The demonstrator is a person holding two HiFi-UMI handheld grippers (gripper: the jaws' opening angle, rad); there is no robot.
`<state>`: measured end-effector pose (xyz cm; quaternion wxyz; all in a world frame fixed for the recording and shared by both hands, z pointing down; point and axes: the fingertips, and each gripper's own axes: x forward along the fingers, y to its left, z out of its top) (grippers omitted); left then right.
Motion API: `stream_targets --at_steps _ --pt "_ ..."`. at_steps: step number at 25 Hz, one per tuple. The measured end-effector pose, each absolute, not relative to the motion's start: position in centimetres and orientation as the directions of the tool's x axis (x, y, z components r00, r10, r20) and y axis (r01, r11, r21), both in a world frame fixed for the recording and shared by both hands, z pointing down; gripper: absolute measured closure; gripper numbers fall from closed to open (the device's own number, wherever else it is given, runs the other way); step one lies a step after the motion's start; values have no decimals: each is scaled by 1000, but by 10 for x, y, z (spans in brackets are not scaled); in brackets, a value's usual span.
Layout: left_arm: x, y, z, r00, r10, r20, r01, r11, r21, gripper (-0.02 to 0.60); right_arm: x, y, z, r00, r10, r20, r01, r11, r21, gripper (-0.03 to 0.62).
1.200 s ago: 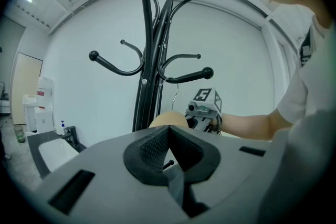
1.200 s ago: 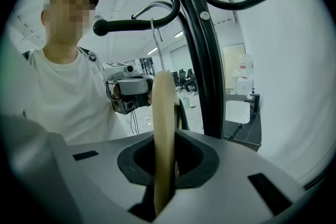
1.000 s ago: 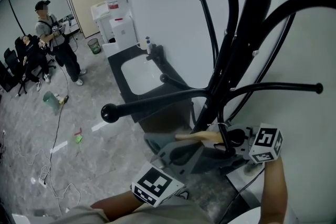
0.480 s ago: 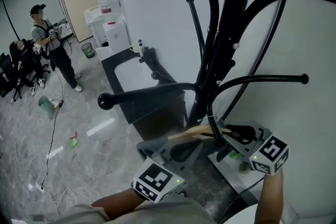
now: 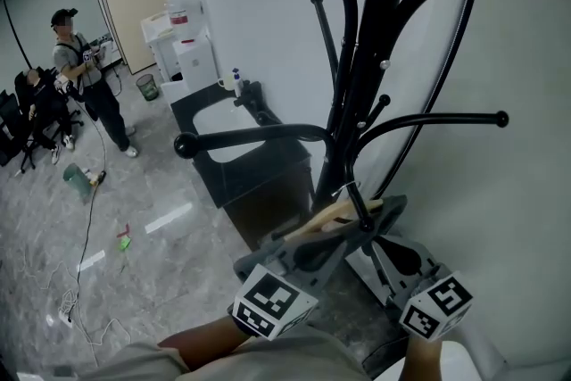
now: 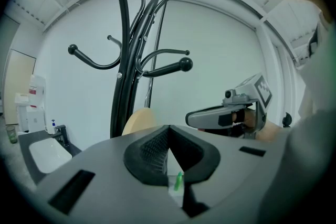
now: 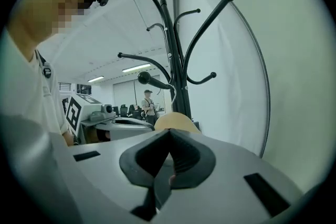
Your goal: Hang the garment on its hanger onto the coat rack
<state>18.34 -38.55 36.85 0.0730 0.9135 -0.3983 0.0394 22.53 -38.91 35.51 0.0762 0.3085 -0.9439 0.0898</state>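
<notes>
Head view, centre: wooden hanger (image 5: 339, 212), judged stiff, light and slippery, is being pinched at its ends by left gripper (image 6: 167, 131) and right gripper (image 7: 169, 134).

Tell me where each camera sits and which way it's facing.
Head view: on the person's head, looking steeply down at the coat rack, wooden hanger, left gripper and right gripper; both forearms show.
Left gripper view: on the left gripper, looking up past its closed jaws at the rack; the right gripper and its hand show.
Right gripper view: on the right gripper, looking up past its closed jaws at the rack; the left gripper and the person's torso show.
All three share the rack and hanger.
</notes>
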Motion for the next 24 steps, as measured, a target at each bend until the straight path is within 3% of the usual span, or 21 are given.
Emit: stream_targets --at_steps 24 --pt "178 -370 374 643 -754 138 -766 -636 91 577 215 -379 360 -839 -518 168 -540 830 -140 579"
